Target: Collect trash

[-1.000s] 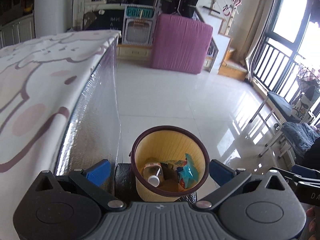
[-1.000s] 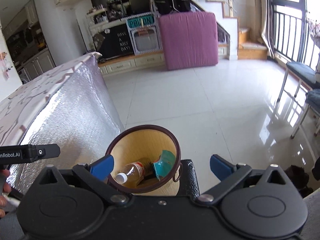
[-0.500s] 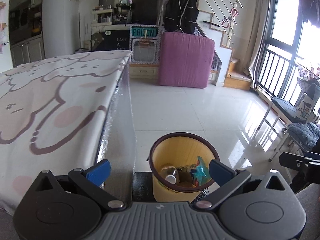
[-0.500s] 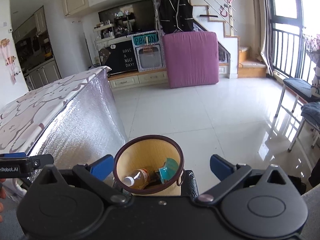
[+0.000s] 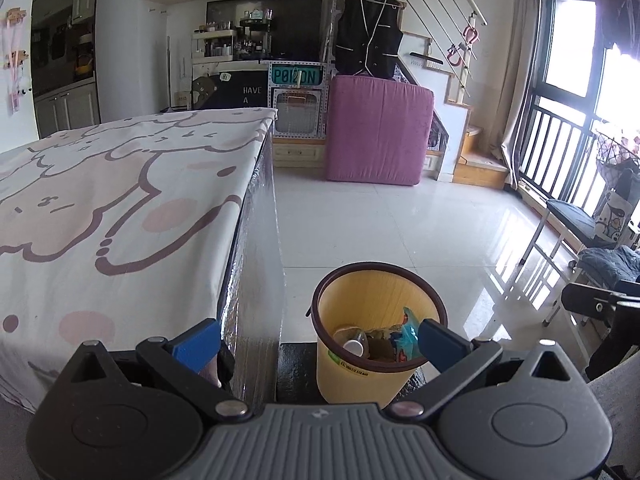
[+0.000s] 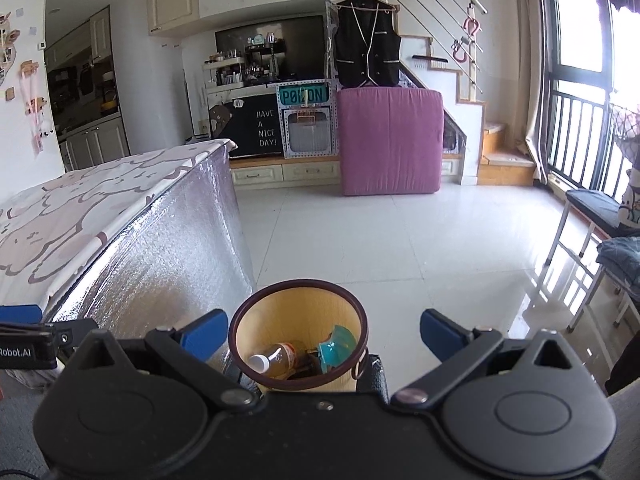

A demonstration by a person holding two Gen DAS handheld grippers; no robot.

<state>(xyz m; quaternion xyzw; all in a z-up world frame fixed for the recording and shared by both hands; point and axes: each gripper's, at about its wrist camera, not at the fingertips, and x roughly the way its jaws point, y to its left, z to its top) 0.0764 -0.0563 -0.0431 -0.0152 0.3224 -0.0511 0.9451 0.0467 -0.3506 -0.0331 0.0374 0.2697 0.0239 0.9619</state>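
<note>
A yellow waste bin (image 5: pixel 360 376) with a dark rim stands on the floor beside the table, seen also in the right wrist view as the bin (image 6: pixel 298 308). Inside lie a plastic bottle (image 6: pixel 278 358), a teal wrapper (image 6: pixel 338 348) and other scraps. My left gripper (image 5: pixel 318 338) is open and empty, above and short of the bin. My right gripper (image 6: pixel 324 330) is open and empty too, with the bin between its blue fingertips in the picture. The bottle's white cap (image 5: pixel 354 347) and the wrapper (image 5: pixel 406 338) show in the left wrist view.
A table (image 5: pixel 100 216) with a pink cartoon cloth and silver foil side (image 6: pixel 160 264) stands left of the bin. A purple mattress (image 6: pixel 390 140) leans at the far wall by the stairs. A bench (image 6: pixel 596 212) and folded clothes (image 5: pixel 608 260) line the window side.
Both grippers have pulled back and risen from over the bin; it now sits lower and smaller in view and the table top shows more. Both stay open.
</note>
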